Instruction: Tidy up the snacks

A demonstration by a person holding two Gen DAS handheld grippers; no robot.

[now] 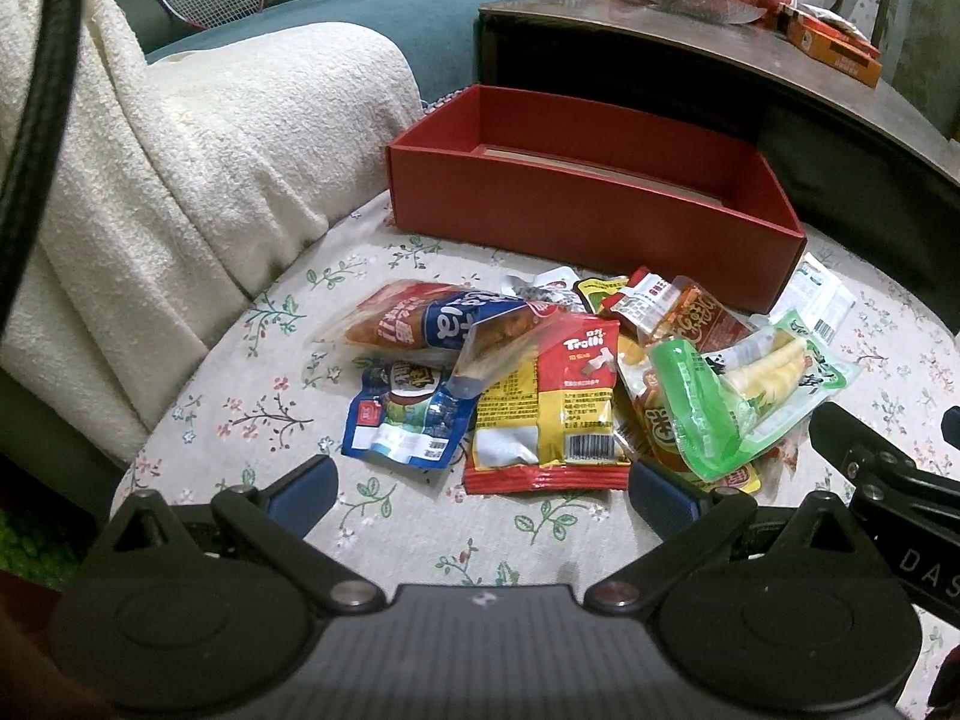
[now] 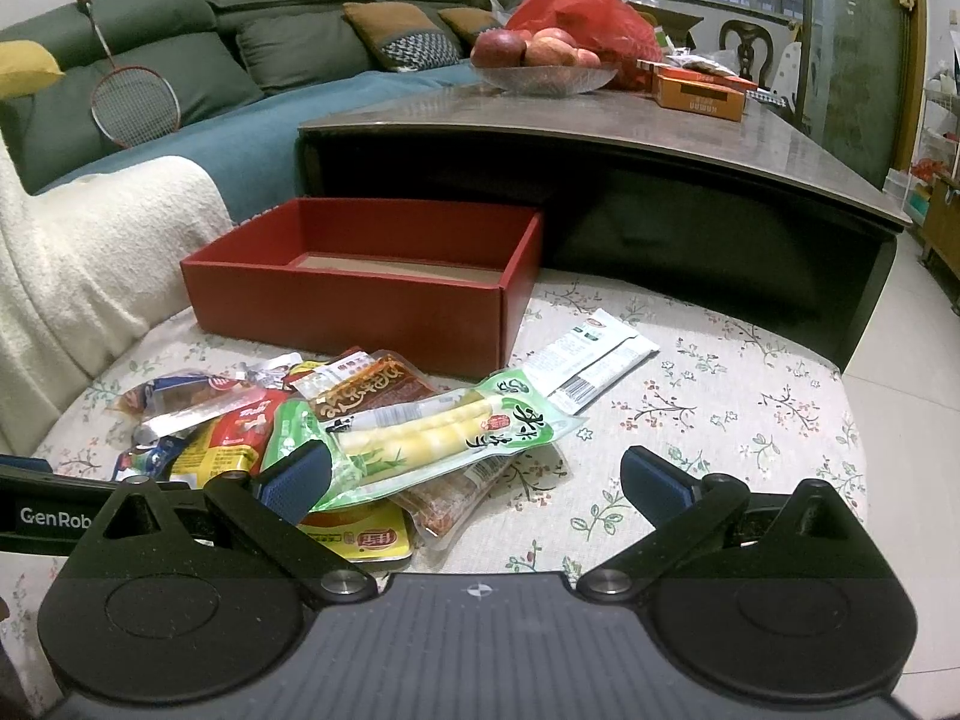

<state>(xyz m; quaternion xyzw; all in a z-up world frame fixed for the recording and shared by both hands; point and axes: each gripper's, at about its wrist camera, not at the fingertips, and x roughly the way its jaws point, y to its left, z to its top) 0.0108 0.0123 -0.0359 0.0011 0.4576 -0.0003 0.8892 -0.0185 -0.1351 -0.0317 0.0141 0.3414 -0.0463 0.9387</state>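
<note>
A pile of snack packets lies on a floral-cloth table (image 1: 420, 516) in front of an empty red box (image 1: 594, 204), which also shows in the right wrist view (image 2: 360, 300). The pile holds a red-yellow Trolli packet (image 1: 546, 408), a blue packet (image 1: 402, 420), a green bamboo-shoot packet (image 1: 750, 396) (image 2: 432, 432) and a white packet (image 2: 594, 360) beside the box. My left gripper (image 1: 480, 489) is open, just short of the Trolli packet. My right gripper (image 2: 477, 480) is open, its left finger (image 2: 294, 480) over the green packet's near end.
A cream blanket (image 1: 150, 180) lies left of the table. A dark coffee table (image 2: 600, 126) behind the box carries a fruit bowl (image 2: 543, 75) and orange boxes (image 2: 699, 96). A sofa with a badminton racket (image 2: 135, 102) stands at the back.
</note>
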